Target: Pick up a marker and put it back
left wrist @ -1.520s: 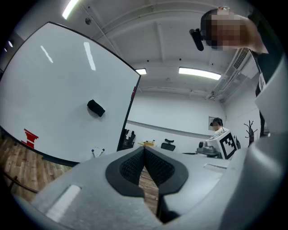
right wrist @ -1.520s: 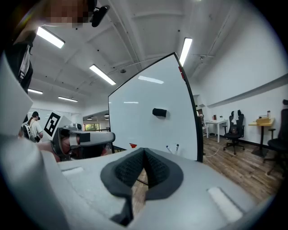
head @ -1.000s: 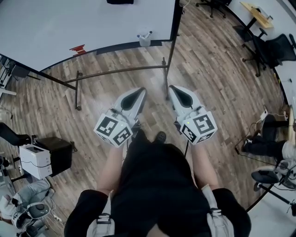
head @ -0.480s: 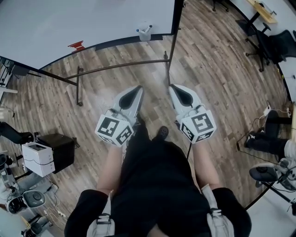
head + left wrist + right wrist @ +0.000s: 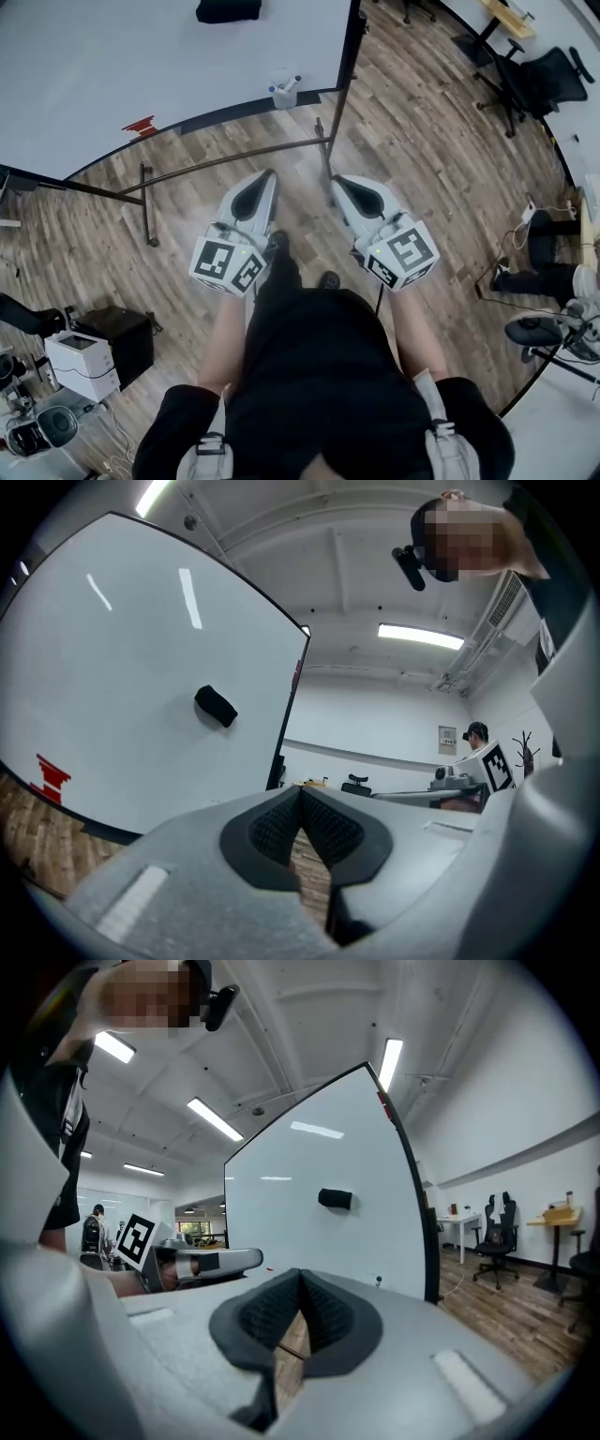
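Closing the gap to the whiteboard (image 5: 112, 66) looks to be the step in hand, since both tools are well short of it and empty. The left gripper (image 5: 269, 175) has its ribbed pads pressed together with nothing between them. The right gripper (image 5: 337, 181) is likewise pressed together on nothing, and the two face the board side by side.

To do this well, I would choose one gripper for the grasp and spread its jaws before it reaches the board. I would also mind the metal crossbar (image 5: 234, 156), which runs low in front of the board, between it and the grippers. The aim should be the board's lower edge near its right-hand post, where a small pale cup (image 5: 283, 97) sits against the board.

The markers (image 5: 291, 82) stick up out of that cup and lean apart. They look slim, one with a dark end and one bluish, but are too small here to tell more. A slim round barrel would likely roll between pads, so a grip across its middle seems safest.

Along the board's lower edge, left of the cup, is a red mark (image 5: 139, 125). Higher on the board sits a black eraser (image 5: 228, 9).
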`<state>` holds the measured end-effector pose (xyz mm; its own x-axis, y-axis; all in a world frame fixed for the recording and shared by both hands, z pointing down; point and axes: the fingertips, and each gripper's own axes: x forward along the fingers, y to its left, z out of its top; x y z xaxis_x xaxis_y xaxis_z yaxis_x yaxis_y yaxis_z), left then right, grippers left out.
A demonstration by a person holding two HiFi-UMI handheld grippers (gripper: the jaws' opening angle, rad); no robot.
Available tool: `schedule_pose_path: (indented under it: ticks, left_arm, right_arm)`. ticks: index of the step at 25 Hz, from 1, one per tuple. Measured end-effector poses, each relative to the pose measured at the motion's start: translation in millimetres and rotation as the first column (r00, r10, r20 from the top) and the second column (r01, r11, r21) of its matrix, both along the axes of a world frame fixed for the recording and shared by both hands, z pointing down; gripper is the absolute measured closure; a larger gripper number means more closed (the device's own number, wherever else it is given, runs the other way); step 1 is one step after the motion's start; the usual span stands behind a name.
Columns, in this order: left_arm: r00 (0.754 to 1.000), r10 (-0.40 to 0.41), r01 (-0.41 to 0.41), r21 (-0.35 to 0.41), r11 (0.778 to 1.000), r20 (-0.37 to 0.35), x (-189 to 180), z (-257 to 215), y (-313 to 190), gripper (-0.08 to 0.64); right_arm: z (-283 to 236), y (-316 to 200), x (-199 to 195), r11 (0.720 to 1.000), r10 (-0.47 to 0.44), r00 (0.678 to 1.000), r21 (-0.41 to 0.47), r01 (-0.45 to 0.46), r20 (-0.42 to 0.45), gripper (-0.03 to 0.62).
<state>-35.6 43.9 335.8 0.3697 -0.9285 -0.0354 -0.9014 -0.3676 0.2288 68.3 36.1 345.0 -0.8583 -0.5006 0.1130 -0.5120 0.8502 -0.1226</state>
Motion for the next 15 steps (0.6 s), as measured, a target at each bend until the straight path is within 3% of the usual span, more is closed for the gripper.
schedule_pose_path:
  ticks: [5,15]
  left_arm:
    - [1.000,0.022,-0.022,-0.002,1.000,0.011,-32,0,-42,0.549]
    - [0.995,0.082,-0.080,-0.038,0.996,0.058,-97,21,-97,0.546]
  right_arm:
    - [-6,-36,-35,0.999,0.046,0.998,0.002,-0.046,-0.038,0.589]
    - [8,-88,-108,0.993,0.093,0.996,-0.068,-0.093,-0.006,0.590]
